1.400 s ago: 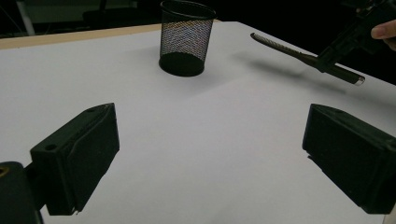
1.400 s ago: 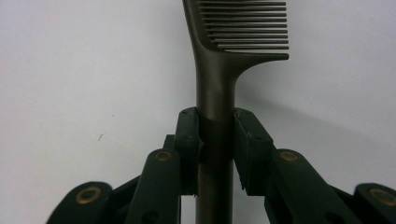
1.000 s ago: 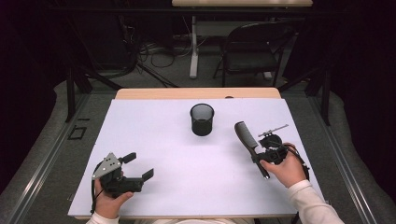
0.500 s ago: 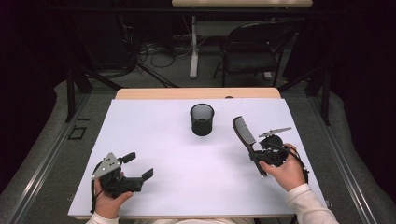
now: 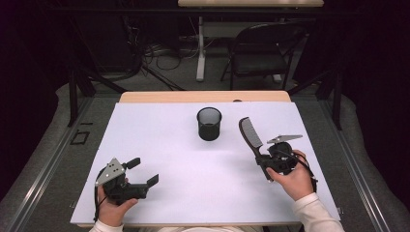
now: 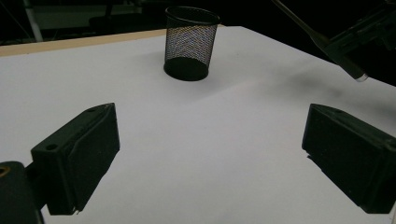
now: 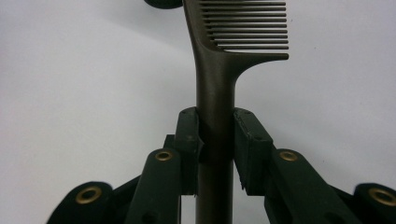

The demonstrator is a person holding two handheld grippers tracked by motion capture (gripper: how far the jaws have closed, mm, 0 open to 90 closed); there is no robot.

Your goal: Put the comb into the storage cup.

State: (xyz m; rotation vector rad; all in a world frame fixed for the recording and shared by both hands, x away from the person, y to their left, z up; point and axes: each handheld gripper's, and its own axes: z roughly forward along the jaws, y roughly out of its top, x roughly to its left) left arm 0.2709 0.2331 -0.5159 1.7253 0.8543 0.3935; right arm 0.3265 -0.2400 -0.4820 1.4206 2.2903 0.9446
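Observation:
A black mesh cup (image 5: 209, 123) stands upright near the middle of the white table top (image 5: 169, 145), and also appears ahead in the left gripper view (image 6: 190, 43). My right gripper (image 5: 262, 159) is shut on the handle of a dark comb (image 5: 250, 132), whose toothed end points up and toward the cup. In the right gripper view the comb (image 7: 219, 70) runs straight up between the two pads (image 7: 189, 140). At the front left of the table, my left gripper (image 5: 144, 172) stands open and holds nothing; its pads (image 6: 79, 154) are wide apart.
A wooden strip (image 5: 203, 96) edges the far side of the table. Behind it stand a folding chair (image 5: 261, 53) and a table leg with cables on the floor. Dark metal rails run along both sides of the table.
My right gripper has carried the comb up and a little toward the cup, tilting its toothed end higher. The left gripper has stayed in place, open.

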